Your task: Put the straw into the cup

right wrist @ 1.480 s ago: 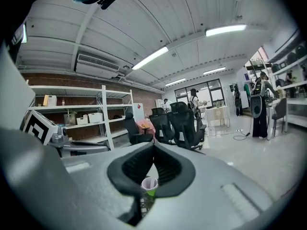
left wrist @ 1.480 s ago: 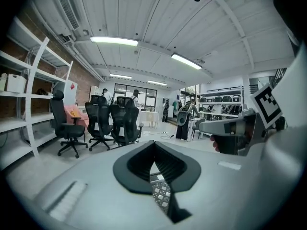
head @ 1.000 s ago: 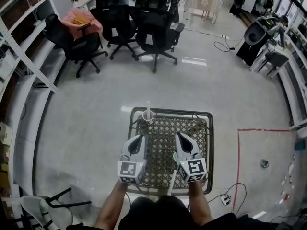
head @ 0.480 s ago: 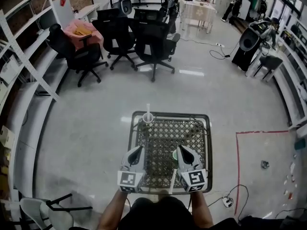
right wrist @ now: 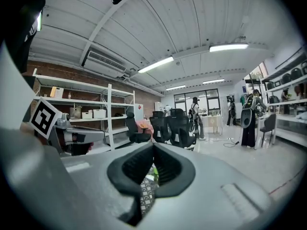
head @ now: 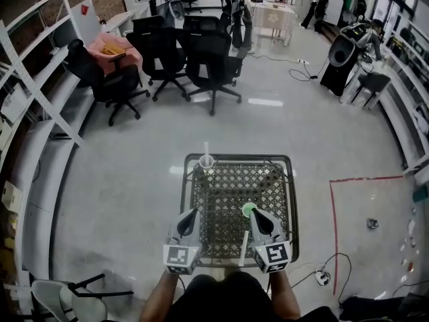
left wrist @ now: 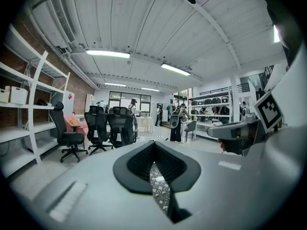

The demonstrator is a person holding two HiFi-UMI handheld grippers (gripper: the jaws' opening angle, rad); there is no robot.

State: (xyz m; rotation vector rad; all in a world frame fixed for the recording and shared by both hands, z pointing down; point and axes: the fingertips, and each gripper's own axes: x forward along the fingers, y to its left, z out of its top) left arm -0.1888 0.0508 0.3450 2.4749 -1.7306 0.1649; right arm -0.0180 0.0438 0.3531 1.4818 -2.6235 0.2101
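You're holding the left gripper [head: 192, 213] and right gripper [head: 255, 215] pressed together, empty, at the table's [head: 289, 200] near edge. The straw [head: 206, 149] is sitting in the cup [head: 206, 162], so the task looks done and you're likely just parking them.

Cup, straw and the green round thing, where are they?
cup [head: 206, 162], head view, on its rim.
straw [head: 206, 147], head view, the part sticking up above the cup.
green round thing [head: 249, 210], head view, its middle.

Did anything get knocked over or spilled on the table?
Nothing stands out. The cup stands upright at the far left corner of the table, with the straw sticking up out of it, and no spill shows. A small green round thing sits on the tabletop nearer the person.
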